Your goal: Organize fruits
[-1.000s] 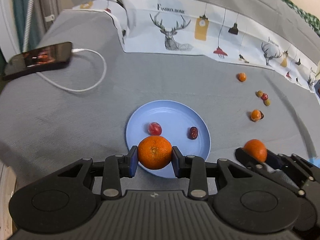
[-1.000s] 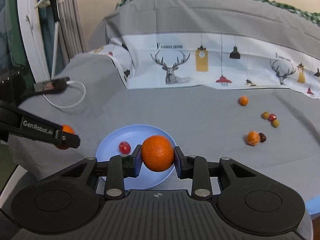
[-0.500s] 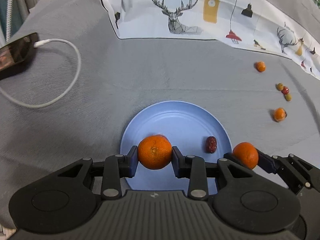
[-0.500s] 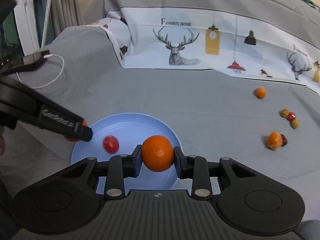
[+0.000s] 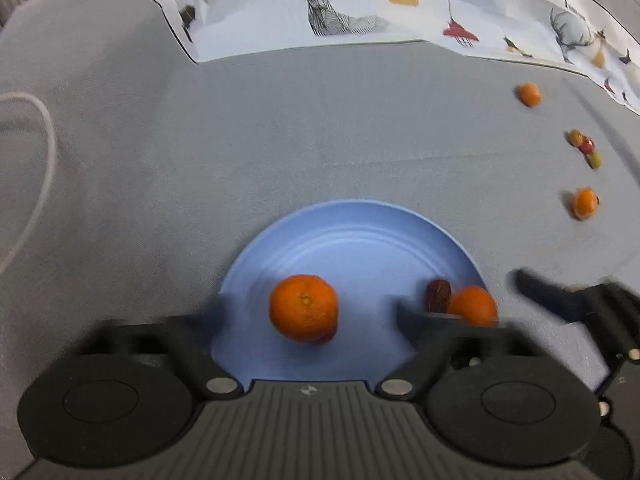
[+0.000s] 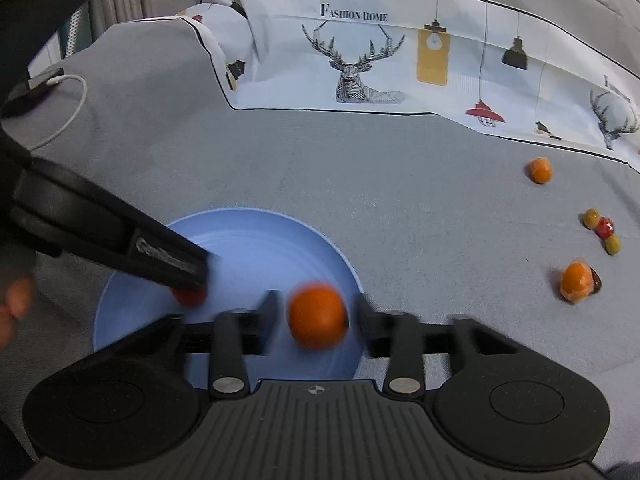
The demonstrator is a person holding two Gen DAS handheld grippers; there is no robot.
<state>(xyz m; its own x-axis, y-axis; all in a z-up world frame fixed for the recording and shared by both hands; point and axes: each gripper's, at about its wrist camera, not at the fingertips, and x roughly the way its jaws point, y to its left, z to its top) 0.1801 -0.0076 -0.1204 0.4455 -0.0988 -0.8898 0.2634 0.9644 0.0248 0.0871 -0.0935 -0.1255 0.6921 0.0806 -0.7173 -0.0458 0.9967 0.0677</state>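
While both claws stand apart over the blue plate (image 5: 360, 224) at lower centre, the left claw (image 5: 308, 316) has an orange (image 5: 304, 307) loose between its fingers and the right claw (image 6: 316, 316) a second orange (image 6: 318, 316). Freed fruit could roll off the shallow rim onto the grey bed cover (image 6: 400, 200). Beyond, scattered small fruits (image 6: 600, 228) wait at right; the cloth (image 6: 400, 40) at top reads "FASHION HOME".

Two oranges (image 5: 304, 307) (image 5: 474, 306) on blue plate (image 5: 360, 240), beside dark date (image 5: 439, 294)

Fruit and fingers smeared by motion blur

A red fruit (image 6: 190, 295) was half hidden beneath the left gripper (image 6: 168, 258); the white cable (image 5: 38, 184) was cut off.
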